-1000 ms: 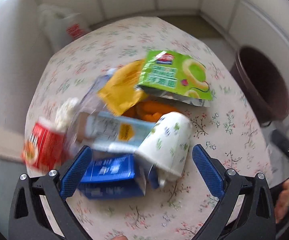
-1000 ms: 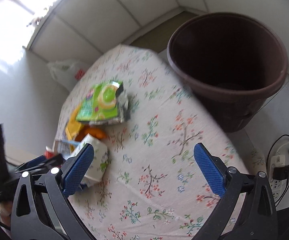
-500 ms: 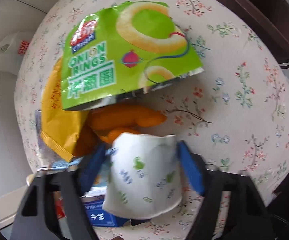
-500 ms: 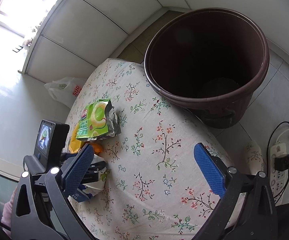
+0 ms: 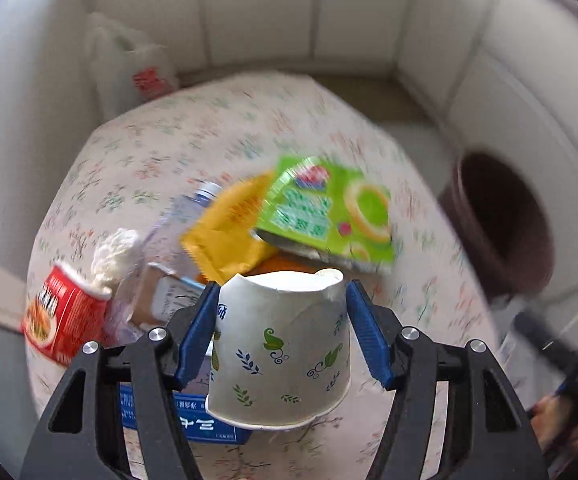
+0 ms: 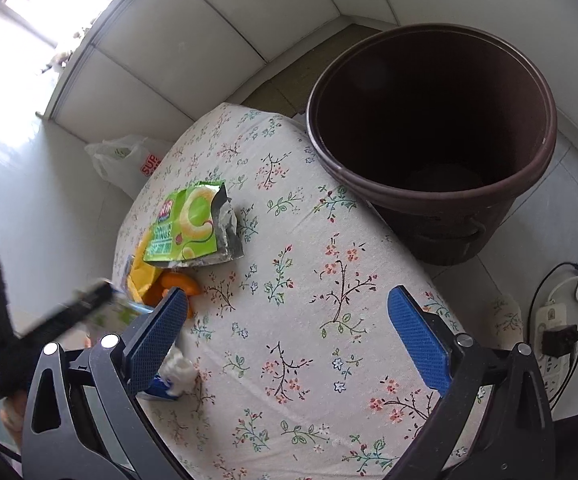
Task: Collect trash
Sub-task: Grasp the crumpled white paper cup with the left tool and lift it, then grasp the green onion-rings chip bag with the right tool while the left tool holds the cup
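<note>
Left wrist view: the left tool (image 5: 281, 334) is clamped on the paper cup (image 5: 279, 354), one blue pad on each side wall, the cup lifted above the pile of trash on the surface (image 5: 209, 132). The cup looks light and thin, its rim already crushed, so I judge that a firm squeeze at mid-wall will dent it more

Right wrist view: the right tool (image 6: 289, 340) stands apart and holds nothing, over the flowered cloth, with the brown bin (image 6: 433, 148) just beside the surface edge
</note>
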Demonstrator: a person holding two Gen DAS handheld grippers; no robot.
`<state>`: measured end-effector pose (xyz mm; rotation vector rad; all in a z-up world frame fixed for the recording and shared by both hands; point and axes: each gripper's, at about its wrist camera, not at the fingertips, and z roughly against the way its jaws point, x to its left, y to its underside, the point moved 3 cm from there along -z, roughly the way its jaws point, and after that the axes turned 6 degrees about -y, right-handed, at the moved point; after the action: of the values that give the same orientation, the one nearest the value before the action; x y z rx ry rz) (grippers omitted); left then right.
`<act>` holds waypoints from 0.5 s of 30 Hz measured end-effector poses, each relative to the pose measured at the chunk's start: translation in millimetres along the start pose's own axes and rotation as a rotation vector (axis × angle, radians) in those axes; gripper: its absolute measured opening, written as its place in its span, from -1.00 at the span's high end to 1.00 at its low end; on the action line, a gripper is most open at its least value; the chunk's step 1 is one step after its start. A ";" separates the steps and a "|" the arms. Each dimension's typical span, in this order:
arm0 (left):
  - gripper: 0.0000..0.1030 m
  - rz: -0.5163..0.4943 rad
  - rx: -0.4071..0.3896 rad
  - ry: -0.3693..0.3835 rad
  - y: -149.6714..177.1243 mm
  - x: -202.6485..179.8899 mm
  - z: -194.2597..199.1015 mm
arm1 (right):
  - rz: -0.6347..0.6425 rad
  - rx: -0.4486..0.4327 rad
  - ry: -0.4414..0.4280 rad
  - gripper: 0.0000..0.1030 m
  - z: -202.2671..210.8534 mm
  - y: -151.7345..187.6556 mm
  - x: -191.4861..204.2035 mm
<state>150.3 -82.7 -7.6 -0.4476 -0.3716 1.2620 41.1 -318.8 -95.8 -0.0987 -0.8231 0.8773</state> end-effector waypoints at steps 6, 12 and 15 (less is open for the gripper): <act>-0.23 0.330 -0.169 0.072 5.0 68.9 43.8 | 0.199 0.048 0.069 -0.86 -22.1 13.4 26.6; -0.23 0.424 -0.289 0.072 36.9 113.6 58.7 | 0.408 0.101 0.055 -0.86 -41.4 11.5 67.6; -0.23 0.450 -0.269 0.134 47.3 121.9 56.0 | 0.328 0.154 0.008 -0.86 -59.8 -5.4 71.8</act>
<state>115.6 52.7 18.8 -0.8766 -0.3386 1.6136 110.9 -256.4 -92.3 -0.1035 -0.7402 1.2456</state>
